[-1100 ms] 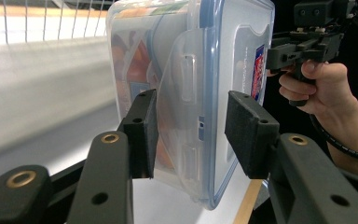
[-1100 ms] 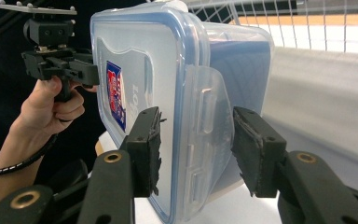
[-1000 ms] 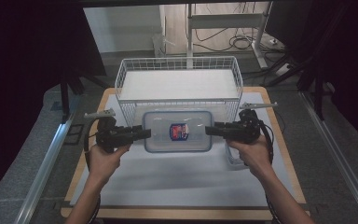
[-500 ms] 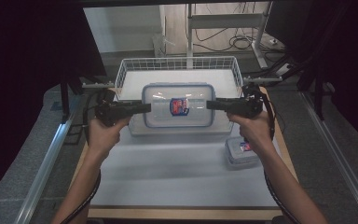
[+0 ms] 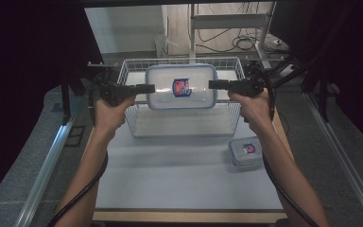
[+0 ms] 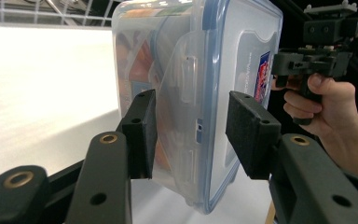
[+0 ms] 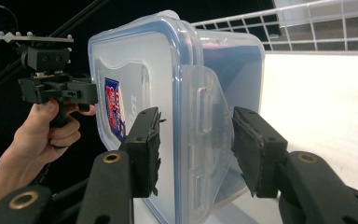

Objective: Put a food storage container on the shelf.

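A large clear lidded container [image 5: 181, 86] with a blue rim and a red-blue label hangs in the air over the white wire basket [image 5: 179, 124]. My left gripper [image 5: 151, 88] clamps its left end and my right gripper [image 5: 212, 85] its right end. In the left gripper view the container [image 6: 191, 88] stands on edge between my two pads [image 6: 140, 133], which press on its latch side. The right gripper view shows the same grip on the container [image 7: 182, 107], one pad [image 7: 144, 149] on the lid and the other on the body.
A small lidded container [image 5: 246, 150] lies on the white table top [image 5: 170, 179] near the right edge, in front of the basket. Metal rails run along both sides of the table. The dark surroundings hold cables and stands.
Both hands have lifted the large container off the table and carried it away from the person, from in front of the basket to above it.
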